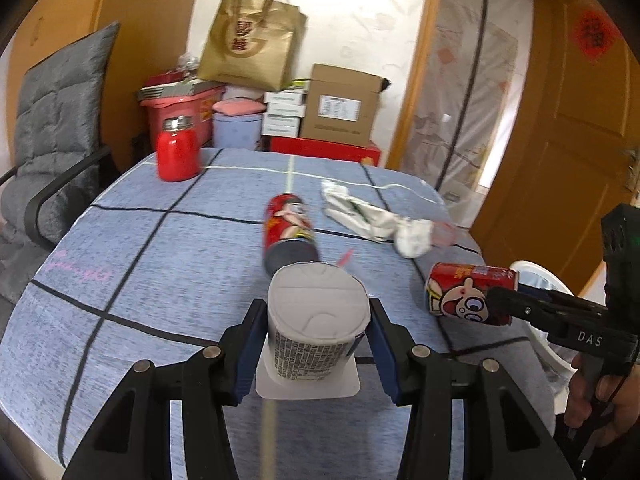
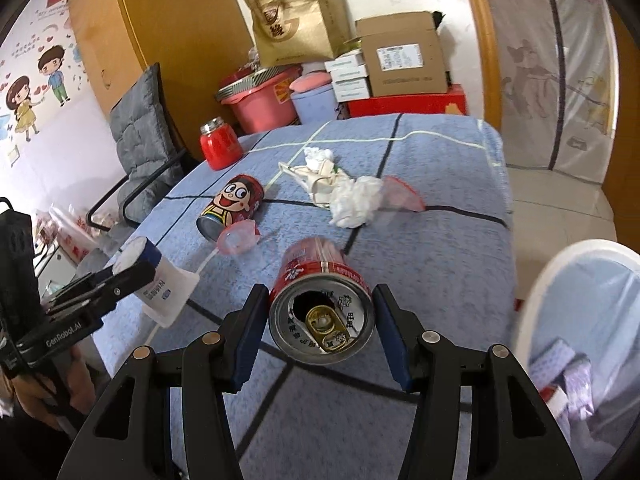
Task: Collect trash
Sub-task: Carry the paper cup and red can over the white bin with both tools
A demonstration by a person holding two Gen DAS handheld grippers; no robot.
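My left gripper (image 1: 318,344) is shut on a white yogurt cup (image 1: 316,320), held upside down above the blue checked tablecloth (image 1: 160,288); it also shows in the right wrist view (image 2: 156,280). My right gripper (image 2: 322,324) is shut on a red drink can (image 2: 322,312), also seen in the left wrist view (image 1: 470,294). A second red can (image 1: 288,228) lies on the cloth (image 2: 230,208). Crumpled white tissue and wrappers (image 2: 344,192) lie beyond it (image 1: 376,220), with pink plastic pieces (image 2: 240,238) nearby.
A white bin with a liner (image 2: 580,320) stands right of the table, holding some wrappers. A red jar (image 1: 176,152) stands at the far left corner. A grey padded chair (image 1: 52,140) is on the left. Boxes, buckets and a paper bag (image 1: 252,40) stack behind.
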